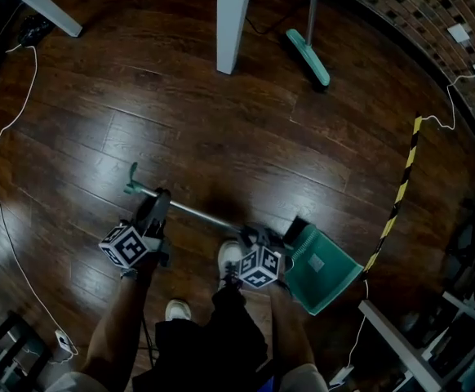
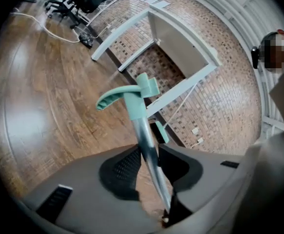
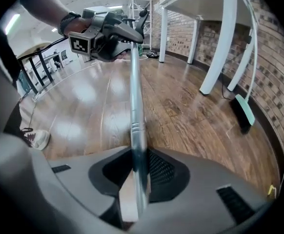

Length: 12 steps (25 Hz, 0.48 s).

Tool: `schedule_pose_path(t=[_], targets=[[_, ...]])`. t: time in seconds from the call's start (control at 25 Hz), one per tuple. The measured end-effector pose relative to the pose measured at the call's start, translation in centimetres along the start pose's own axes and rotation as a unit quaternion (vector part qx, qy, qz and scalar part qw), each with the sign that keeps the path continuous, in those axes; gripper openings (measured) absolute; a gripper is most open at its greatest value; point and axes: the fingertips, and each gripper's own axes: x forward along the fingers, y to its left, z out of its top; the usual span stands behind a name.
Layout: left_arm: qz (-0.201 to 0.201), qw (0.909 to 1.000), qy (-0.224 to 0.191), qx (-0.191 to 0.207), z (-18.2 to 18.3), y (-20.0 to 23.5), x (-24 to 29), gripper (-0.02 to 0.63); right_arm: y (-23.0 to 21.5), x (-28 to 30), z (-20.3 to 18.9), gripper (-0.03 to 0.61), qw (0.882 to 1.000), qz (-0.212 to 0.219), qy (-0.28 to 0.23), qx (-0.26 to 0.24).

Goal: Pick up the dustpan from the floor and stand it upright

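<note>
Both grippers on the dustpan pole, pan end low

Head view: the teal dustpan sits low, near a white shoe. Its pole runs off left to the teal grip. The right gripper is just beside the pan and the left gripper is near the grip. Left gripper view: jaws partway closed and pinching the pole just below the grip, no pan in sight. Right gripper view: same deal, jaws clamped on the pole, which climbs away toward the left gripper, and the top-down shot hides that tilt. My guess is the grip end needs swinging up over the pan.
</note>
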Motion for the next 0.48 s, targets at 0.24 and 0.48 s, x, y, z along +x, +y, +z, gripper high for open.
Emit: schedule_pose_path(t=[0.24,0.48], targets=[[-0.058,0.9958,-0.004,0.072,1.4,-13.7,-2.6,0.098,2.3,-7.7,0.0,0.094,0.999,0.003,0.009,0.035],[-0.073,0.9832,-0.001,0.167,0.8,-24.7,-6.0,0.095,2.4,-15.2,-0.6,0.100,0.997,-0.017,0.014,0.068]])
